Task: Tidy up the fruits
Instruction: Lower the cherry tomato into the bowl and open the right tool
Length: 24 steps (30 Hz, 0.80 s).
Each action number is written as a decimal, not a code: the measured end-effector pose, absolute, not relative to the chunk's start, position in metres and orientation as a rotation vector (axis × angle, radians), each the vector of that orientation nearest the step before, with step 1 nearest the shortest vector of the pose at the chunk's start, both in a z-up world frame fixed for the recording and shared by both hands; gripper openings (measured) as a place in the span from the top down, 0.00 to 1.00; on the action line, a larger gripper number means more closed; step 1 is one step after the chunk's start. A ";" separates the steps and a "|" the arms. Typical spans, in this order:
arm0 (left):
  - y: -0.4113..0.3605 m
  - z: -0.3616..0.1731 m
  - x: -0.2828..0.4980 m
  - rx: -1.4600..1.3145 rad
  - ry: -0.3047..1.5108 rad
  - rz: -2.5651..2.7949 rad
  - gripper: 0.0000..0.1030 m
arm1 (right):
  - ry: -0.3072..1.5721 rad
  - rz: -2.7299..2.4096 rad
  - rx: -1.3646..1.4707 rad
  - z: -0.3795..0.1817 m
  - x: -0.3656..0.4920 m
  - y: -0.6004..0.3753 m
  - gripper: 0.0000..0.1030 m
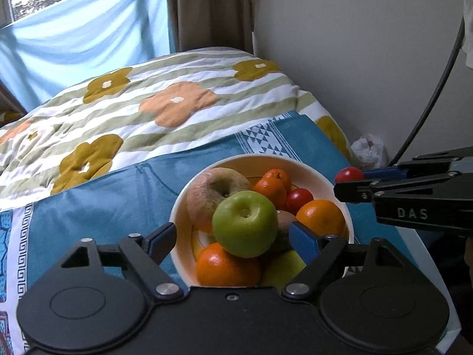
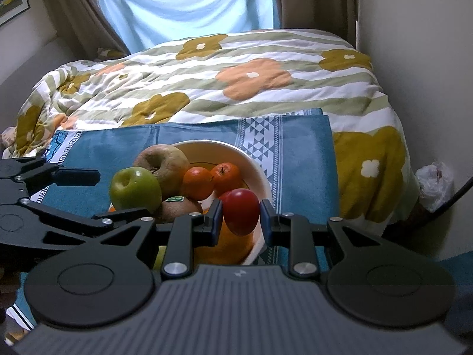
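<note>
On the blue patterned cloth [image 1: 88, 207] covering the work surface sits a round cream ceramic bowl [image 1: 322, 177], already loaded with fruit. Its contents include a large russet-brown apple [image 1: 207, 189], a glossy green apple [image 1: 245, 224] resting on top of the pile, two small tangerines [image 1: 273, 183] at 12 o'clock, a small red tomato-like fruit [image 1: 298, 199], two larger oranges [image 1: 320, 217] at 3 and 6 o'clock, and a brown kiwi [image 2: 180, 207] bearing a green sticker.

Left gripper [image 1: 233, 236]: jaws stand wide on either side of the green apple, with the blue pads clear of it. The apple appears released onto the pile.

Right gripper [image 2: 241, 213]: jaws are clamped on a smooth red oval fruit [image 2: 241, 210], held just above the bowl's rim at 3 o'clock in the left wrist view.

Progress assessment: most fruit is collected. The red fruit remains to be deposited. No loose fruit is visible on the cloth.

Beyond the cloth lies a striped quilt with orange and mustard flowers [image 2: 236, 74]. At 12 o'clock, a pale blue sheet [image 2: 189, 3] hangs across a window between brown curtains [image 1: 207, 9]. A white plastic bag [image 2: 434, 183] lies against the wall at 3 o'clock.
</note>
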<state>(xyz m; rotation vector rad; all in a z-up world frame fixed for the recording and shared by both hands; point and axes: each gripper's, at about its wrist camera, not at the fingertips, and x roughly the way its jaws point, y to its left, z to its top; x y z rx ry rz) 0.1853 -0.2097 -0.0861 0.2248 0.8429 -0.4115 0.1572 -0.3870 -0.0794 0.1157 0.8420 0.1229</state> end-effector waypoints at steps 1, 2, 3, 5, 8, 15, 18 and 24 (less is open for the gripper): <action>-0.207 -0.084 0.184 0.219 0.842 -0.403 0.16 | 0.841 0.132 0.112 -0.079 0.159 -0.385 0.59; -0.204 -0.083 0.183 0.214 0.842 -0.396 0.16 | 0.839 0.139 0.111 -0.078 0.160 -0.384 0.59; -0.201 -0.082 0.182 0.209 0.842 -0.389 0.16 | 0.837 0.146 0.108 -0.078 0.161 -0.382 0.59; -0.195 -0.079 0.180 0.196 0.841 -0.370 0.16 | 0.836 0.158 0.102 -0.079 0.167 -0.379 0.59; -0.187 -0.077 0.177 0.183 0.840 -0.344 0.16 | 0.839 0.158 0.097 -0.085 0.178 -0.379 0.59; -0.173 -0.077 0.172 0.163 0.844 -0.288 0.16 | 0.845 0.151 0.073 -0.102 0.202 -0.386 0.59; -0.169 -0.077 0.168 0.154 0.850 -0.271 0.16 | 0.852 0.160 0.056 -0.106 0.208 -0.386 0.59; -0.159 -0.074 0.159 0.127 0.856 -0.248 0.16 | 0.837 0.157 0.054 -0.105 0.203 -0.385 0.34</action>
